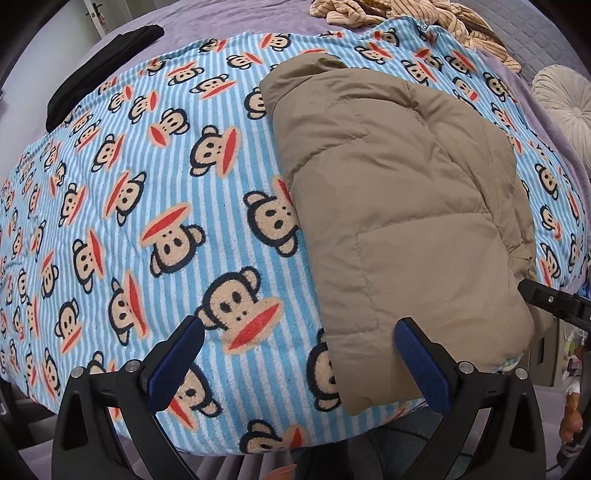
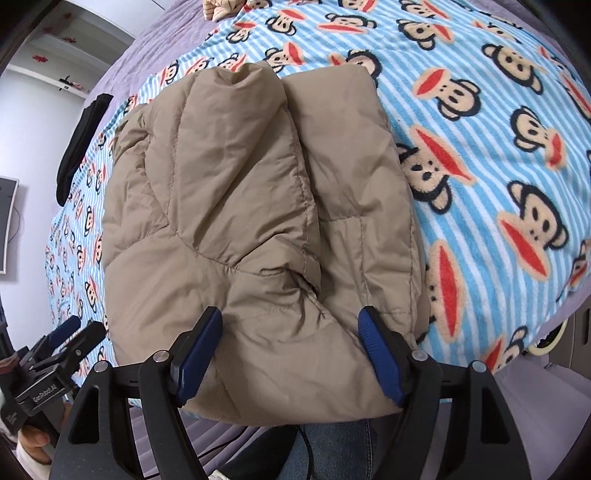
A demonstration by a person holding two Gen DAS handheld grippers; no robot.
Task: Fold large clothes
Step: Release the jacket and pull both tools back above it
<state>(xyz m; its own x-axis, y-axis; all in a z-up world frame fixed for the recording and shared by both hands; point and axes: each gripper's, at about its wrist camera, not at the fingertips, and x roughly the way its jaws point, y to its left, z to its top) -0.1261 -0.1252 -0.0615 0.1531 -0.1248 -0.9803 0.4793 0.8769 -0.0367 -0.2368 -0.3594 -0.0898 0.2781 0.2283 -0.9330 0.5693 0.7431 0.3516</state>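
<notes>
A black garment lies far left on the purple bed. Fleecy striped monkey blanket has open room left. Left tool spread, empty. Folded tan quilted jacket lies at the near blanket edge, puffy; right tool spread, apparently straddling its hem. Striped plush lies behind.

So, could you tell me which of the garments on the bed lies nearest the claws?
The tan puffer jacket, folded on the monkey blanket right before both open claws. The black garment and the striped beige one lie at the far edge.
</notes>
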